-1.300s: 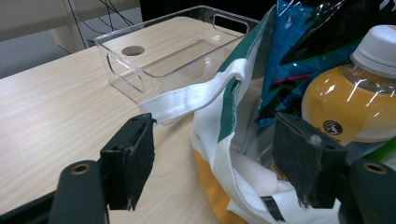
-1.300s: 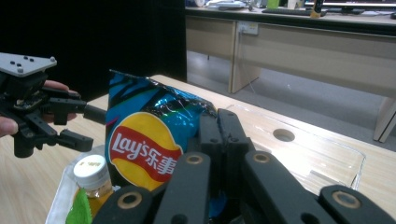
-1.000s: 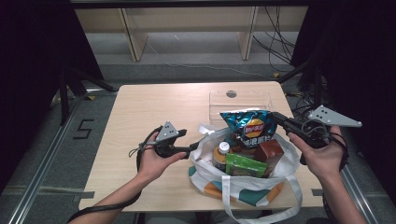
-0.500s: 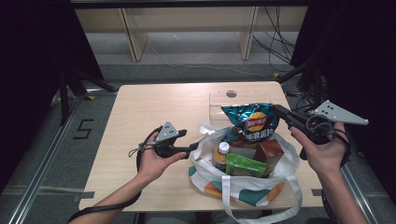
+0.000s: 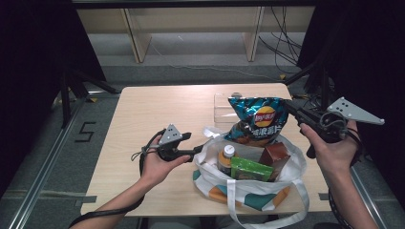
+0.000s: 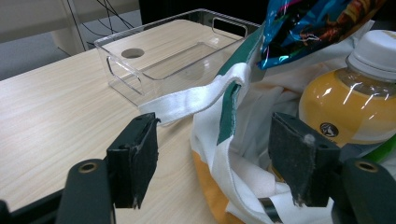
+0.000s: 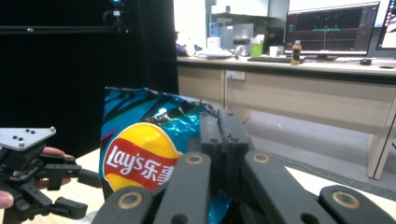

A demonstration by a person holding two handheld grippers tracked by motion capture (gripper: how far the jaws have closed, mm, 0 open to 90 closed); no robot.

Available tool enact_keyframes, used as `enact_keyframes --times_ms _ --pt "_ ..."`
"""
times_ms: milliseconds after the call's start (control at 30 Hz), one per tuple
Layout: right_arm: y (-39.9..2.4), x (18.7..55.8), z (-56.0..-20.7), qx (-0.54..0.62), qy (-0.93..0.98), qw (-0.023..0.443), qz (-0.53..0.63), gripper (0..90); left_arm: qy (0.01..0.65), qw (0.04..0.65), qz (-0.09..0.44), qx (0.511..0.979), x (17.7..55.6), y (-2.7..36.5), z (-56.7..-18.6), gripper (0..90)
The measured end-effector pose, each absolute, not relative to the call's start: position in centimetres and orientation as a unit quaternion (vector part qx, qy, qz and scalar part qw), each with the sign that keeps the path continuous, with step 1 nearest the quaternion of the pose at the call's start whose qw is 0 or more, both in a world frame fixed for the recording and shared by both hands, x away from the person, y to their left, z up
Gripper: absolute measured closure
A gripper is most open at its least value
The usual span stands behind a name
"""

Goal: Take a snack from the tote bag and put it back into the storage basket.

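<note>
Lab/office recording space: black curtains (image 5: 28, 71) around light wood table (image 5: 157, 114), taped floor marks, desk (image 7: 299, 88) with monitor (image 7: 331, 21) behind.

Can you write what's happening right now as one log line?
right gripper: shut on blue Lay's crisp bag, lifted | left gripper: open at white cloth tote bag rim

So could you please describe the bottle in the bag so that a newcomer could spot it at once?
Find the white tote bag at the near edge of the table. The bottle stands upright in its left side, beside a green packet and a brown box. It alone has a white cap and orange liquid.
</note>
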State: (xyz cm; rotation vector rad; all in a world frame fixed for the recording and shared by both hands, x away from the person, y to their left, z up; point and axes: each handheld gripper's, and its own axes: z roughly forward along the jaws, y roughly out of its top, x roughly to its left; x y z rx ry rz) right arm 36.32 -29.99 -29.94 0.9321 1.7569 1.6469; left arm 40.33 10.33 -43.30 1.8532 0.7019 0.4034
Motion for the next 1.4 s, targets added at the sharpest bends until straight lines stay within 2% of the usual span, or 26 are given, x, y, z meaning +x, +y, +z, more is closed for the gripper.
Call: enact_keyframes --times_ms 500,1400 --pt "-30.1 36.7 -28.8 0.333 0.641 0.3 0.623 90.0 0.297 0.532 0.174 0.774 40.4 10.4 -43.2 32.7" --pt "-30.2 37.1 -27.1 0.339 0.616 0.308 0.641 90.0 0.3 0.534 0.166 0.773 40.4 10.4 -43.3 32.6"
